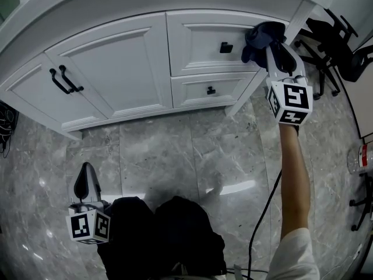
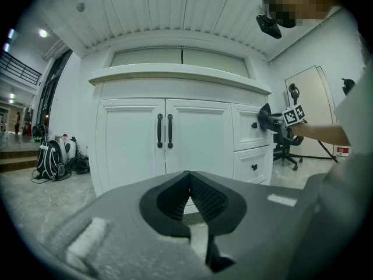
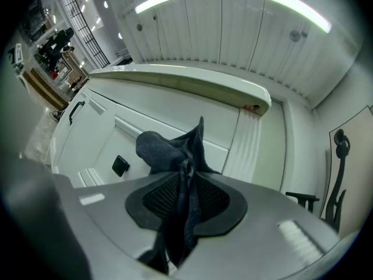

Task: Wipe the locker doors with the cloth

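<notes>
A white cabinet point(image 1: 116, 69) with two doors and two drawers stands ahead. My right gripper point(image 1: 263, 39) is shut on a dark blue cloth point(image 1: 260, 35), which presses against the right end of the upper drawer front point(image 1: 204, 39), beside its black knob point(image 1: 226, 47). In the right gripper view the cloth point(image 3: 175, 150) bunches out past the jaws against the drawer. My left gripper point(image 1: 87, 177) hangs low over the floor, shut and holding nothing; its jaws point(image 2: 189, 200) meet in the left gripper view, facing the double doors point(image 2: 165, 136).
Black bar handles point(image 1: 65, 79) sit on the double doors. A lower drawer point(image 1: 210, 89) has a small knob. A black office chair point(image 1: 332, 45) stands right of the cabinet. Grey marble floor point(image 1: 175, 156) spreads below. Bags point(image 2: 55, 159) lie at the far left.
</notes>
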